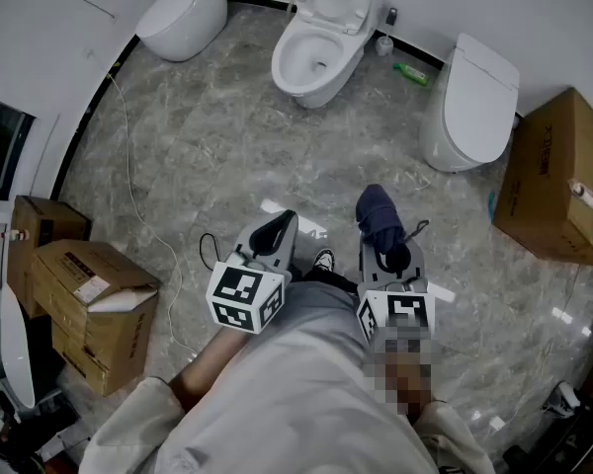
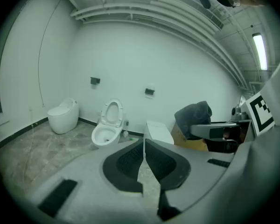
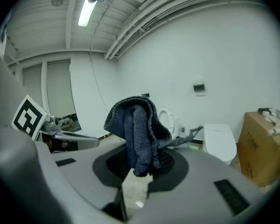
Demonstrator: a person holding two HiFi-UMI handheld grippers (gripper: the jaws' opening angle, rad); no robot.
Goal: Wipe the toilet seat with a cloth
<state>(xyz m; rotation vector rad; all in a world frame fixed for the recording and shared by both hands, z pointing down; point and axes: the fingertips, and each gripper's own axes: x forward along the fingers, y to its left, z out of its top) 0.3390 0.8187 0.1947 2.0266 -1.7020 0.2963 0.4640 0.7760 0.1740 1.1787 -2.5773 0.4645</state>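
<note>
A white toilet [image 1: 316, 52] with its seat and lid raised stands at the far wall between two others; in the left gripper view the same toilet [image 2: 107, 127] is ahead, and in the right gripper view the toilet [image 3: 170, 120] is partly hidden. My right gripper [image 1: 383, 237] is shut on a dark blue cloth [image 1: 379, 215], which bunches up above the jaws. In its own view the right gripper [image 3: 140, 168] holds the cloth [image 3: 136, 134] upright. My left gripper [image 1: 275, 230] is shut and empty, as the left gripper [image 2: 144, 143] shows in its own view. Both are held low over the floor, well short of the toilet.
A closed toilet [image 1: 183, 8] stands at the far left and another closed toilet [image 1: 474, 102] at the right. Cardboard boxes [image 1: 89, 304] sit by the left wall, a larger box [image 1: 553, 181] at the right. A green bottle [image 1: 410, 72] and a thin cable [image 1: 128, 166] lie on the marble floor.
</note>
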